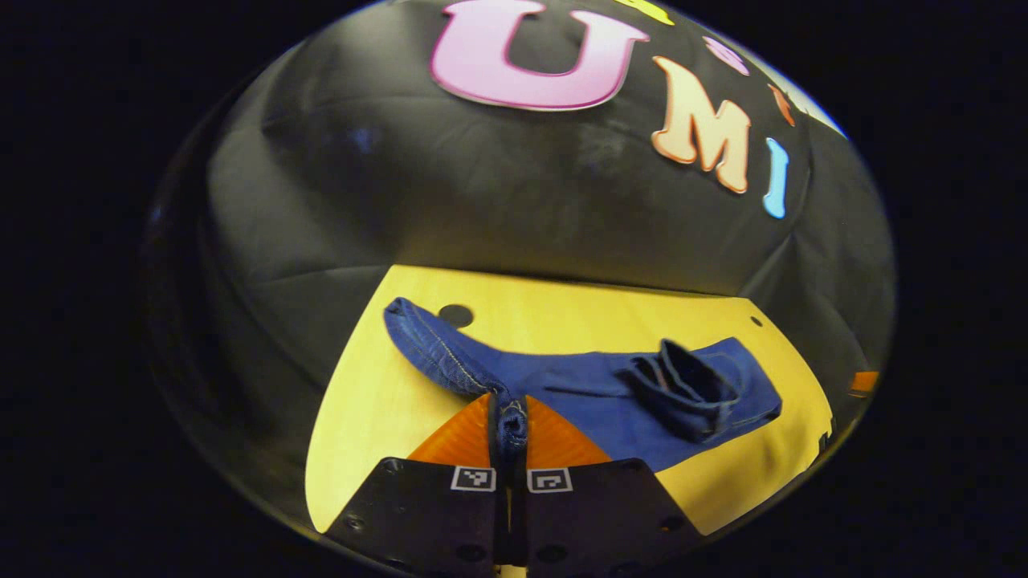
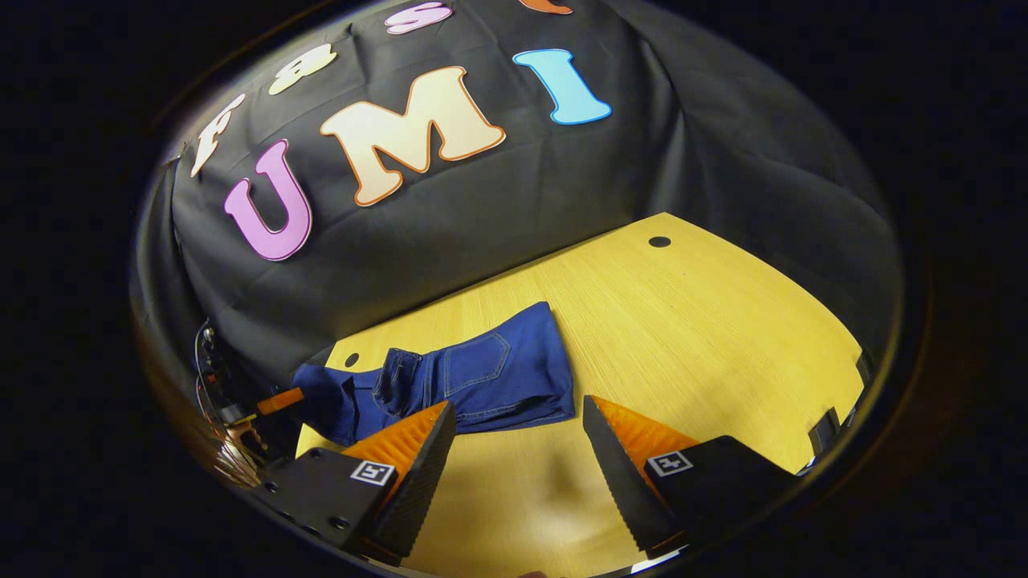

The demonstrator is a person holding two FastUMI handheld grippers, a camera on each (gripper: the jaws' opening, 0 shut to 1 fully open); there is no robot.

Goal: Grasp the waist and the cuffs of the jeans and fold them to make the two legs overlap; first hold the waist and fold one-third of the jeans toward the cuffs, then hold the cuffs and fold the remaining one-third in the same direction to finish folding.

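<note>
Left gripper view: left gripper (image 1: 511, 429) at bottom centre, fingers pressed together on bunched denim edge of jeans (image 1: 594, 385). Jeans run across frame centre on yellow wooden table (image 1: 361, 417), one end reaching upper left toward dark round hole (image 1: 455, 315), folded bulky part (waist or cuffs, cannot tell) at right.

Right gripper view: right gripper (image 2: 518, 437) at bottom, fingers spread wide, nothing between them. Jeans (image 2: 482, 377) lie left of centre on table (image 2: 707, 337), just beyond left finger.
</note>
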